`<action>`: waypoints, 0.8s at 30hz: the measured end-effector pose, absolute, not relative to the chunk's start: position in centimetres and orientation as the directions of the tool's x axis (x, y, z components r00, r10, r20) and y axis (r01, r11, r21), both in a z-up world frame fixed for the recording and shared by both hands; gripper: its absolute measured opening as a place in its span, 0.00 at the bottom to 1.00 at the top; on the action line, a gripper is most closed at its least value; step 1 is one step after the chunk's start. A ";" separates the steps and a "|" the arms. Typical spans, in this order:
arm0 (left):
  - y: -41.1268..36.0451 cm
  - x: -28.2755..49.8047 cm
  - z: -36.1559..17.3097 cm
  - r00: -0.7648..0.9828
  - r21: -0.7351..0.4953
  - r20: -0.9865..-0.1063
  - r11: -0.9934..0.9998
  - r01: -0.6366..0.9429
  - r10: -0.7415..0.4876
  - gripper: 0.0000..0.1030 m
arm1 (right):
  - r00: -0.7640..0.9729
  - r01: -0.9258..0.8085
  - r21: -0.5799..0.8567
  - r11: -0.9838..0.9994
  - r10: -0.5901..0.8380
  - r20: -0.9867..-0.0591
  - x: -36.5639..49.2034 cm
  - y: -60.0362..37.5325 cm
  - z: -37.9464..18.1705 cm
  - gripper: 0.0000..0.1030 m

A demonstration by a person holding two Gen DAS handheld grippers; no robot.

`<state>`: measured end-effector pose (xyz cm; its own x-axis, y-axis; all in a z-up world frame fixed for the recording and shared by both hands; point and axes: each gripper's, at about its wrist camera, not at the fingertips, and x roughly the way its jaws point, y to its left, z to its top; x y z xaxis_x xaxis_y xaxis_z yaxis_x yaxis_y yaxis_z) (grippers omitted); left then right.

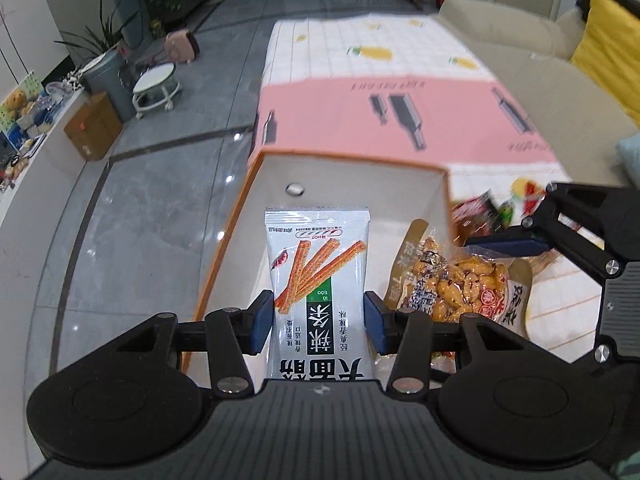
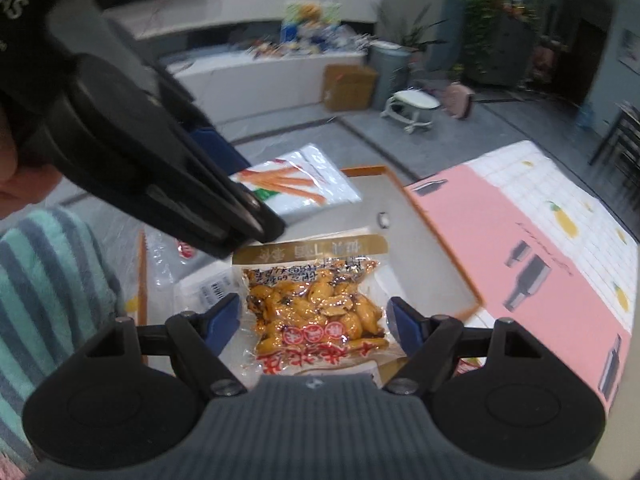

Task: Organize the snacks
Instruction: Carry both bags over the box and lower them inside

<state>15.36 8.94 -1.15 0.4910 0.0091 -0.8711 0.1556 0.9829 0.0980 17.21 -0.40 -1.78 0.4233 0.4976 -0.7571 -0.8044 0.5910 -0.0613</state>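
Here, my left claw pinches the spicy-stick packet at frame centre over the white box; my right claw pinches the peanut bag over it too.

The white plastic snack packet with orange spicy-stick pictures bears the clearest print, all upside down in the left wrist view: large black Chinese characters reading 大面筋 near its lower end, a dark green panel with white 辣条 and small "là tiáo" beside it, and a small red oval logo with "HOT" near its far end. Finer lines of Chinese beside the panel are too small to make out. The clear packet of orange-brown glazed nuts carries red Chinese characters and round red seals along its near edge and gold-band lettering at its far end, none legible. The pink printed cloth shows dark lettering, unreadable. Black casing at the right wrist view's top left shows white letters "AS".
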 end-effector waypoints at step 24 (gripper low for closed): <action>11.6 18.9 -9.5 0.299 0.100 -0.953 0.977 0.189 0.040 0.52 | 0.293 -0.904 -0.168 0.394 0.282 -0.913 22.1 7.8 -9.6 0.74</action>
